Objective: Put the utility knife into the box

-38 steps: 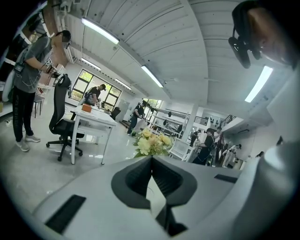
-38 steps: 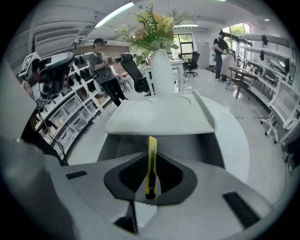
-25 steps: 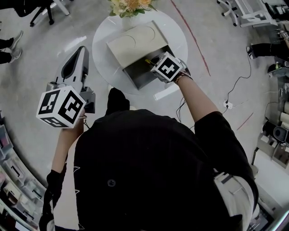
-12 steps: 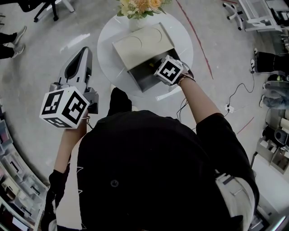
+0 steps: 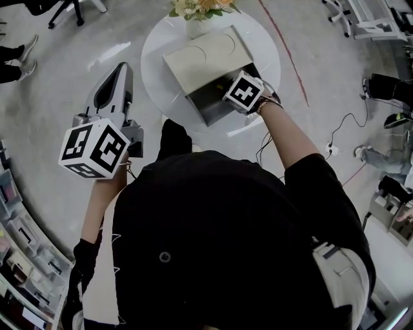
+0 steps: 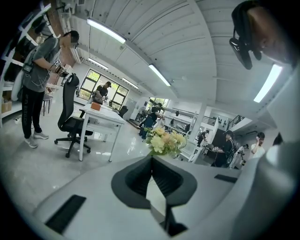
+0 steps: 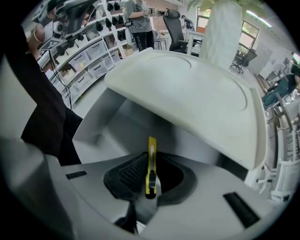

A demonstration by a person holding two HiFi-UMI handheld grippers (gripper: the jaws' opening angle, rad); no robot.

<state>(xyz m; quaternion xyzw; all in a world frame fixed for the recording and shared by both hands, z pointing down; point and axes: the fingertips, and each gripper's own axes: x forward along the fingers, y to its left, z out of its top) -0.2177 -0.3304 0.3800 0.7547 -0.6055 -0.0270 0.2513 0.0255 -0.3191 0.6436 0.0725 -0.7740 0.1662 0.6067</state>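
An open box stands on a round white table (image 5: 155,58). Its cream lid (image 5: 206,58) is tilted back over a dark grey inside (image 5: 208,106). My right gripper (image 7: 149,180) is shut on a yellow utility knife (image 7: 151,161). The knife points forward over the box's inside (image 7: 117,126), under the raised lid (image 7: 197,93). In the head view the right gripper's marker cube (image 5: 245,91) hangs over the box's near right part. My left gripper (image 5: 120,69) is held over the floor, left of the table. Its jaws meet with nothing between them (image 6: 151,164).
A vase of flowers (image 5: 197,9) stands at the table's far edge, just behind the box. A cable and socket strip (image 5: 332,148) lie on the floor at the right. Shelves (image 5: 19,258) line the left wall. People and an office chair (image 6: 70,122) stand further off.
The right gripper, with the knife in it, has edged slightly further over the open box. The left gripper has hardly moved.
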